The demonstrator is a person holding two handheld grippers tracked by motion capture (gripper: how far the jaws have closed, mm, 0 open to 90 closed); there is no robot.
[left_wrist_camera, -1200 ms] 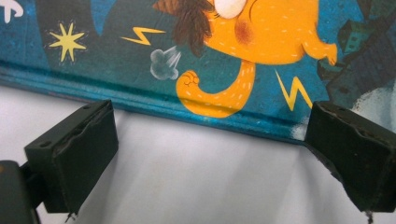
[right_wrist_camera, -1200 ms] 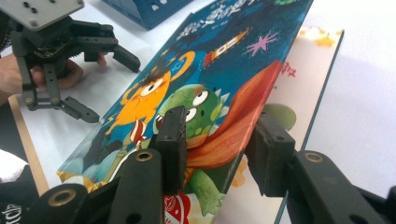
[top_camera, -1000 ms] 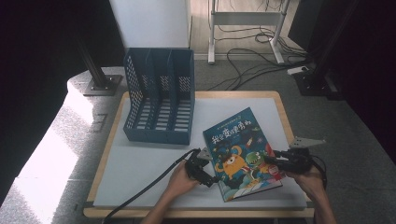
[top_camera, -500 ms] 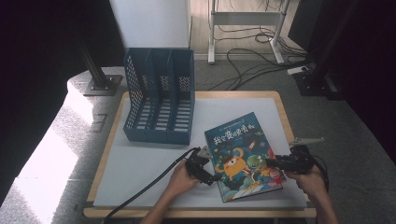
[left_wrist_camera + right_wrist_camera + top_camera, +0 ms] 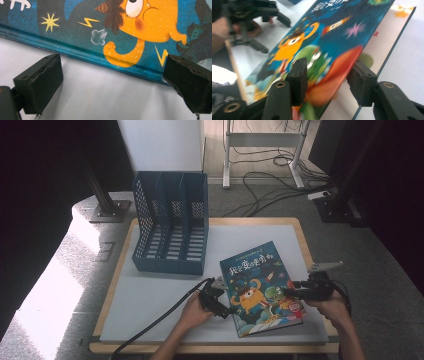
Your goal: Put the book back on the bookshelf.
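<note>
Right gripper (image 5: 327, 82) jaws just opening astride lifted book (image 5: 260, 287) cover (picture book).

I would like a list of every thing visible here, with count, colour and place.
picture book: one, dark blue cover with an orange monster, near right part of the mat; its front cover is lifted at the right edge.
file organiser: one, blue, three slots, far left of the mat.
mat: one, white, on the tabletop.
table: one, light wood rim.
cables: several, black, on the floor beyond the table.
left gripper: one, black, open, beside the book's left edge.
right gripper: one, black, jaws just opening, astride the lifted cover.
</note>
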